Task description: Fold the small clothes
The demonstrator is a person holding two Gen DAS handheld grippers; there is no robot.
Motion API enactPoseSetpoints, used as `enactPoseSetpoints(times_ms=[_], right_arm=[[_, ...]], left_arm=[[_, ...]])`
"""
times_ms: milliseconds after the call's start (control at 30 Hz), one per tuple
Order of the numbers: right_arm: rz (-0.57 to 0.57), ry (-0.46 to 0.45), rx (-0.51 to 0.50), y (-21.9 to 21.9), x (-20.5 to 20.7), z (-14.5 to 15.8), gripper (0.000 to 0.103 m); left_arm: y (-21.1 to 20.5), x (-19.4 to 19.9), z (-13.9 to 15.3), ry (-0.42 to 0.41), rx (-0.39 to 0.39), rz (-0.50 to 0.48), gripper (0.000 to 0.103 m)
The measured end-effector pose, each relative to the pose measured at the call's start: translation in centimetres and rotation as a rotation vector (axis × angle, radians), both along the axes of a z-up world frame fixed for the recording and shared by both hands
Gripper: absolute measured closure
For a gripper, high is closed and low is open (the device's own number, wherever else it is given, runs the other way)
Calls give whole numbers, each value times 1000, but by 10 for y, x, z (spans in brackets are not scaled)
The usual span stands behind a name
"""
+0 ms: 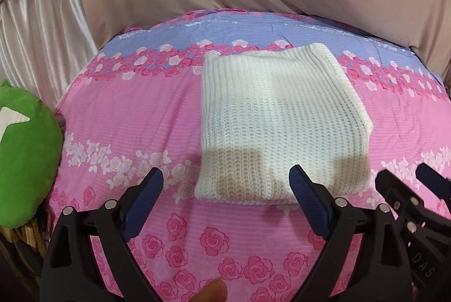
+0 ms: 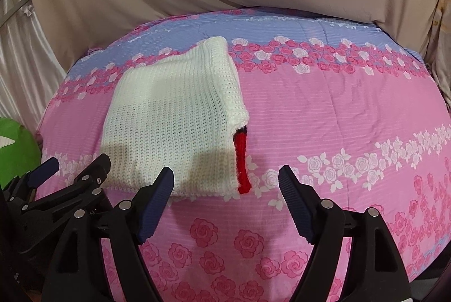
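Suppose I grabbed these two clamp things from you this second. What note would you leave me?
Left hand-held gripper: open, empty, hanging just short of the near edge of the folded white ribbed knit garment.
Right hand-held gripper: open, empty, by the garment's near right corner.
The garment lies in a neat rectangle on the pink rose-print bedspread. A red knit strip sticks out along its right edge.
Done: the fold looks essentially finished.
Left: probably tuck in the red strip, then perhaps one more fold or set it aside.
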State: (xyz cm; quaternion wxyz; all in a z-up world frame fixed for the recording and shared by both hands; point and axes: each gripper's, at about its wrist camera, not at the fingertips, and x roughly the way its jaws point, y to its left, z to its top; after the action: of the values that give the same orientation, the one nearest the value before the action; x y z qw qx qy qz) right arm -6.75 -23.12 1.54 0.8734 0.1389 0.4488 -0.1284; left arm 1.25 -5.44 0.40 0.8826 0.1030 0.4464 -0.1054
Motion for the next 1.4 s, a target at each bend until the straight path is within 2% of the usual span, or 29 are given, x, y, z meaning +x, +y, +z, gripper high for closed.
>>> enactPoseSetpoints(times_ms=[1033, 1400], right_arm=[[19, 13, -4, 7, 1, -3, 28], [32, 20, -4, 5, 0, -4, 28]], left_arm=[[2, -5, -1, -12, 59, 46, 22], [3, -1, -5, 13, 62, 68, 18]])
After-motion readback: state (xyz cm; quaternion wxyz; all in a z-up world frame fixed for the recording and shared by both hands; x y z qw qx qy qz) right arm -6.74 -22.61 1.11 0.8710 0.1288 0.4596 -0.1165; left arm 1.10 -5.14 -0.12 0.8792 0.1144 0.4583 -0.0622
